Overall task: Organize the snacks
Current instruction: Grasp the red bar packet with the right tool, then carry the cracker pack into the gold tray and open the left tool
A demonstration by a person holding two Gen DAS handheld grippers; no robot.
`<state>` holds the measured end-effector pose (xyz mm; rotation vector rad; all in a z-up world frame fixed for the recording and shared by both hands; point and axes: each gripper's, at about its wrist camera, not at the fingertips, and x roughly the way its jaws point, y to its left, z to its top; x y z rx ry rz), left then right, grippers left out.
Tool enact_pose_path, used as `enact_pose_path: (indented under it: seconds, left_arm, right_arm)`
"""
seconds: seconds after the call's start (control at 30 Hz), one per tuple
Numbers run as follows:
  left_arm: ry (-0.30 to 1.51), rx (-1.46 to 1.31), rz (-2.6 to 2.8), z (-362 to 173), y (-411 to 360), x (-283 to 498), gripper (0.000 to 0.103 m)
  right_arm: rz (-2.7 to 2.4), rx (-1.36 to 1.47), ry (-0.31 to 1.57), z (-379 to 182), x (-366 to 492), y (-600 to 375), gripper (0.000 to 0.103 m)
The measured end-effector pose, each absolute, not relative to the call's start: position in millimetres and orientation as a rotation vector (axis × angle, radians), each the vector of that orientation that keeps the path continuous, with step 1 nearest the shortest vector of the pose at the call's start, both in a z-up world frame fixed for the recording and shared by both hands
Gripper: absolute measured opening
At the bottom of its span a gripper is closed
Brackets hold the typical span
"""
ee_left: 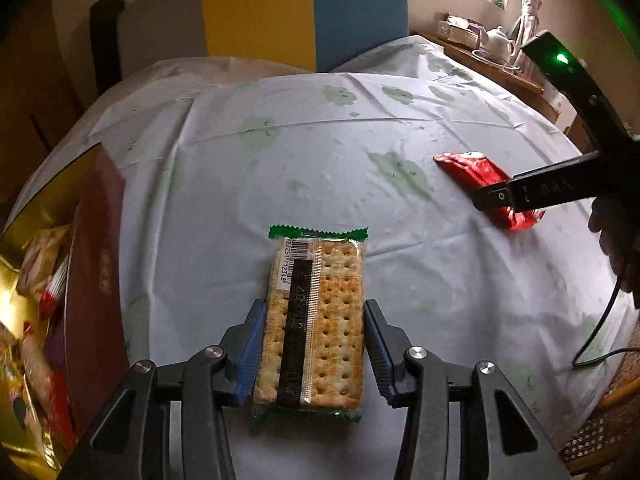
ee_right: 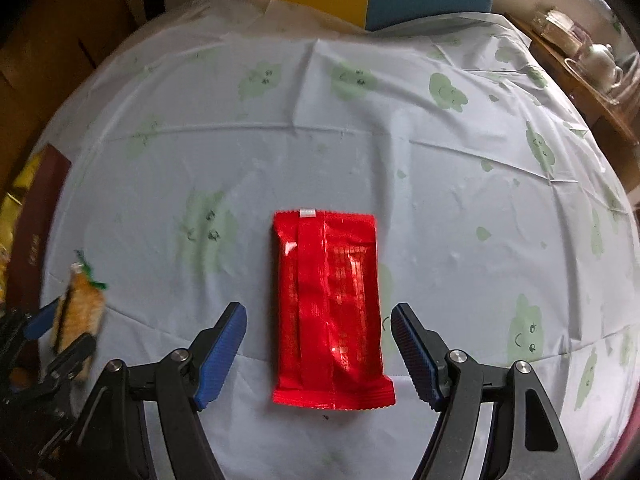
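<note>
**Two packets, two ways to slip**

The left gripper (ee_left: 314, 354) pinches the cracker packet (ee_left: 314, 320) across its width, blue pads pressed on both long edges, with the far end sticking well out past the fingers. The gold box (ee_left: 24, 264), already holding other snacks, sits just to the left at the table edge. The right gripper (ee_right: 318, 354) hangs spread over the red packet (ee_right: 330, 308), which lies flat on the tablecloth (ee_right: 440, 200) between the pads – neither pad touching it.

The risks, as I judge them:

- The cracker packet is held near one end only, so a quick swing toward the box could make it droop or twist out of the pads; too hard a squeeze would likely crack the biscuits.
- The red packet's foil looks slick and lies flat – pads closing too high could skate over it, and too low could snag and bunch the thin cloth.
- The box's raised lid (ee_left: 96, 280) stands near the left gripper's path, and a clip could tip it.
</note>
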<state>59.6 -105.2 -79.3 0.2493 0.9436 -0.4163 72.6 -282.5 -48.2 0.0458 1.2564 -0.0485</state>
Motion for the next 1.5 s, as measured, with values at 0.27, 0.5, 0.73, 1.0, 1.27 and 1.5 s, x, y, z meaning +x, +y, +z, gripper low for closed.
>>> enact_pose_path:
  seconds: [0.27, 0.5, 0.73, 1.0, 1.27, 1.5]
  left_arm:
    - [0.885, 0.23, -0.404, -84.8, -101.4, 50.7, 0.048]
    - [0.855, 0.228, -0.402, -87.4, -101.0, 46.2, 0.048]
    - [0.839, 0.223, -0.4, -89.0, -100.7, 43.9, 0.049]
    - [0.833, 0.219, -0.399, -89.8, -100.9, 42.7, 0.049]
    - [0.844, 0.219, -0.397, -87.9, -101.2, 44.2, 0.049]
    - [0.873, 0.233, -0.398, -83.6, -102.9, 43.9, 0.048]
  right_arm:
    - [0.108, -0.056, 1.212, -44.8, 59.0, -244.5, 0.044]
    - [0.204, -0.122, 1.228, -52.3, 49.1, -216.1, 0.048]
    - [0.205, -0.131, 1.225, -49.6, 51.8, -221.5, 0.049]
    - [0.207, -0.194, 1.201, -51.4, 44.0, -213.6, 0.05]
    - [0.207, -0.206, 1.197, -51.0, 42.7, -210.5, 0.05]
    - [0.214, -0.236, 1.184, -51.3, 41.3, -207.2, 0.05]
